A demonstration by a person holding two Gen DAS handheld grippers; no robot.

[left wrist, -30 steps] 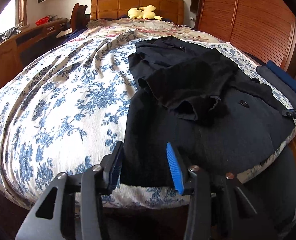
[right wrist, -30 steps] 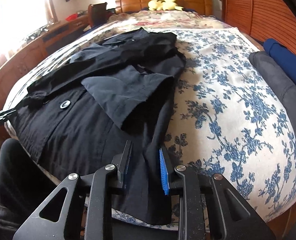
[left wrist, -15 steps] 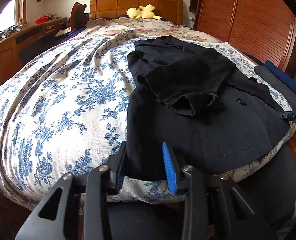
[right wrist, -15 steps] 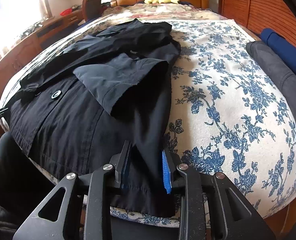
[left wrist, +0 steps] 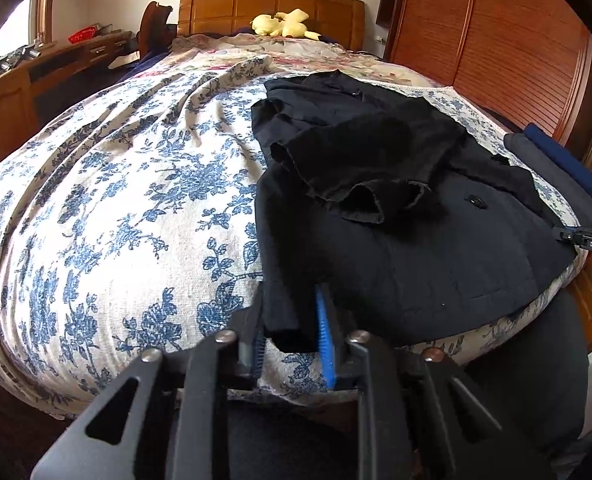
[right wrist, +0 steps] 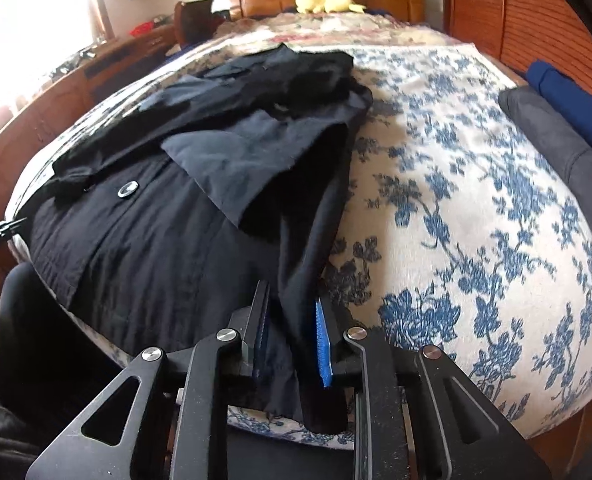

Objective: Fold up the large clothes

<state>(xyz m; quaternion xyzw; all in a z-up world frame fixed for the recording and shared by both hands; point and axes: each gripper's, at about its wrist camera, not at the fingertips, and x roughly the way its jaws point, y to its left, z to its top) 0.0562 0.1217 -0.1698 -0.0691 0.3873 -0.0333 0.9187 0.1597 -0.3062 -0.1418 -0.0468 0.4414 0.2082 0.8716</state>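
Note:
A black coat (left wrist: 395, 248) lies spread on the blue-flowered bedspread (left wrist: 116, 200), with both sleeves folded over its front. My left gripper (left wrist: 290, 332) is at the coat's near left hem corner. Its jaws are closing, with the fabric pinched between the blue pads. In the right wrist view the coat (right wrist: 156, 260) fills the left half of the bedspread (right wrist: 455, 200). My right gripper (right wrist: 292, 340) is at the near right hem corner, jaws closing with a fold of cloth pressed between them. The right gripper's body (left wrist: 587, 242) shows at the left view's right edge.
Folded grey and blue clothes (right wrist: 555, 140) lie along the bed's right side. A yellow plush toy (left wrist: 284, 26) sits by the wooden headboard. A wooden wardrobe (left wrist: 495, 40) stands at the right and a desk (left wrist: 36, 80) at the left. A person's dark-clad leg (left wrist: 535, 360) is at the bed's foot.
The left jaws have narrowed from wide apart onto the coat's hem corner. The right jaws have tightened a little on their corner. Neither hand has shifted much.

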